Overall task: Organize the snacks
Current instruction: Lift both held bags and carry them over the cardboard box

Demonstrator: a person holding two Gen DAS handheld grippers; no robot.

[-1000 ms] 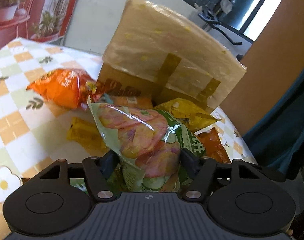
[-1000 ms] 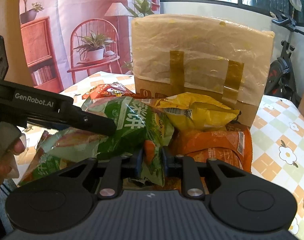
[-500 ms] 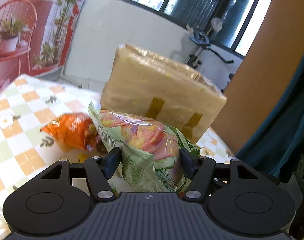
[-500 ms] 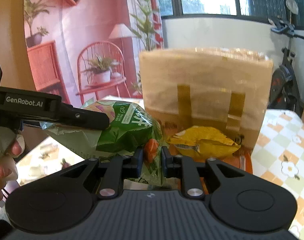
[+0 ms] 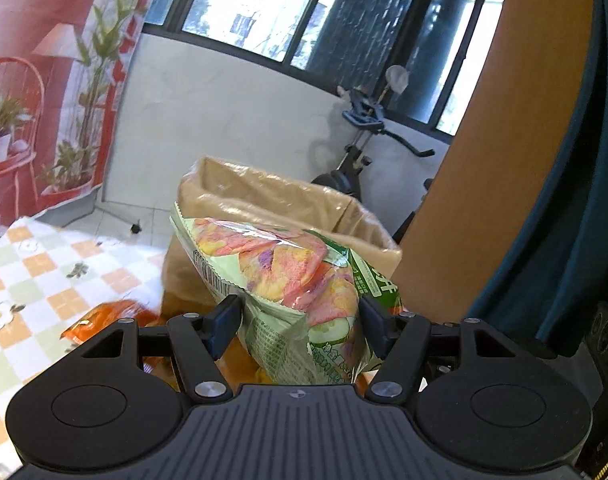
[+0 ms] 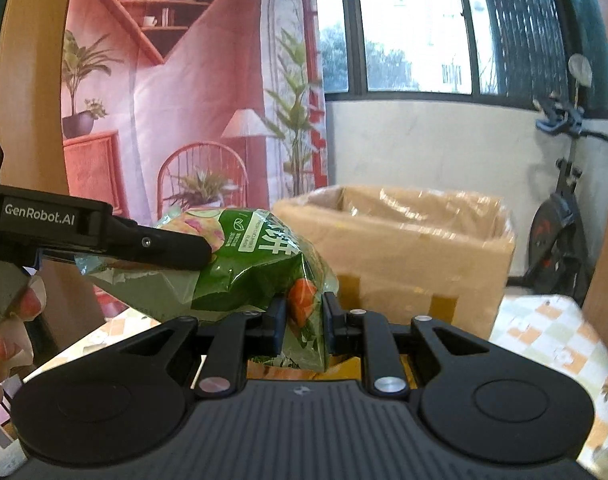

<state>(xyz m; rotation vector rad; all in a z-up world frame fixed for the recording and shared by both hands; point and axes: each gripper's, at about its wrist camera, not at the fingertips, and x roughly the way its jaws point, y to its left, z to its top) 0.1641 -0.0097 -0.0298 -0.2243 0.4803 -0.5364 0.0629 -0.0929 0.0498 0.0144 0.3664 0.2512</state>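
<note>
Both grippers hold one green snack bag (image 5: 292, 280) printed with pink slices, lifted above the table. My left gripper (image 5: 300, 320) is shut across the bag's wide body. My right gripper (image 6: 303, 318) is shut on a pinched end of the same green snack bag (image 6: 248, 264). The left gripper (image 6: 104, 236) also shows as a black arm from the left in the right wrist view. Behind the bag stands an open cardboard box (image 5: 272, 200), lined with clear plastic; the cardboard box (image 6: 416, 248) has brown tape on its front.
An orange snack bag (image 5: 112, 316) lies on the checkered floral tablecloth (image 5: 32, 280) below left. A yellow bag edge (image 6: 344, 364) shows under the right gripper. A person's hand (image 6: 8, 320) grips the left tool. An exercise bike (image 6: 560, 216) stands by the wall.
Both grippers have risen with the green bag, from among the snacks on the table to the level of the box's rim. The box's open top now shows.
</note>
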